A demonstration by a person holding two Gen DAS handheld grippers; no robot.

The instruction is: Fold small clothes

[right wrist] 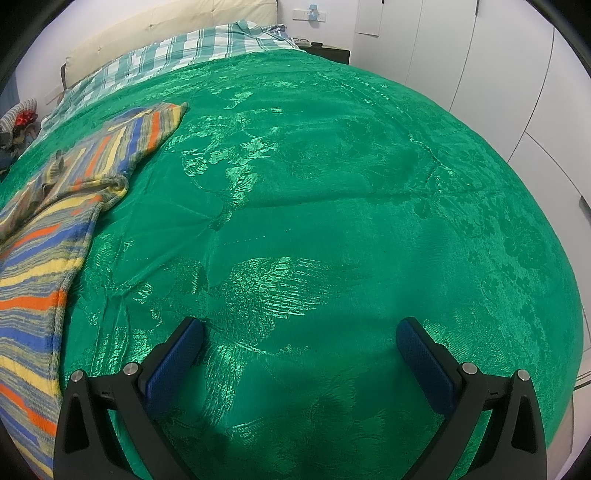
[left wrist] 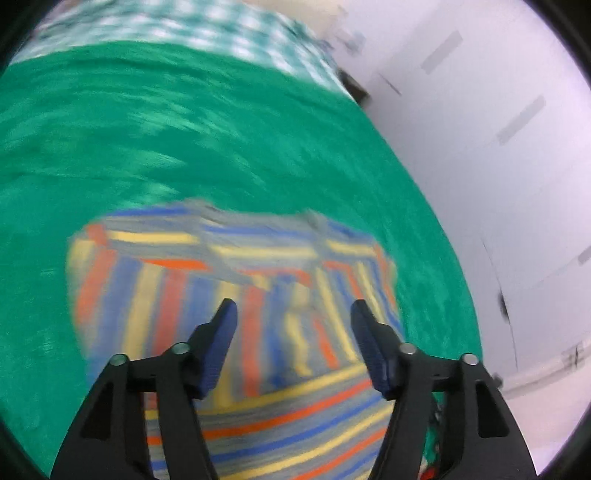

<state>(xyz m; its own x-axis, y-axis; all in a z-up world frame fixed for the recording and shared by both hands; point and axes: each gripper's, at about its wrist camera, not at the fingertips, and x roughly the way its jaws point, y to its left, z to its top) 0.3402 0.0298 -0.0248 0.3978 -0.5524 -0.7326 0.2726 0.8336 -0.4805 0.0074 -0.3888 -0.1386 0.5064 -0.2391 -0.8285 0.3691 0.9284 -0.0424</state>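
Observation:
A small striped knit garment (left wrist: 236,295) in blue, yellow, orange and grey lies on a green bedspread (left wrist: 184,129). The left wrist view is motion-blurred. My left gripper (left wrist: 293,308) is open and empty, just above the garment with its fingers over the striped cloth. In the right wrist view the same garment (right wrist: 48,229) lies at the far left, one sleeve (right wrist: 147,125) stretched toward the pillow end. My right gripper (right wrist: 299,328) is wide open and empty over bare green bedspread (right wrist: 332,184), well to the right of the garment.
A green-and-white checked pillow (right wrist: 192,51) and a cream headboard (right wrist: 166,26) sit at the far end of the bed. White wardrobe doors (right wrist: 498,55) stand to the right. Clutter with a red bow (right wrist: 26,118) lies off the bed's left side.

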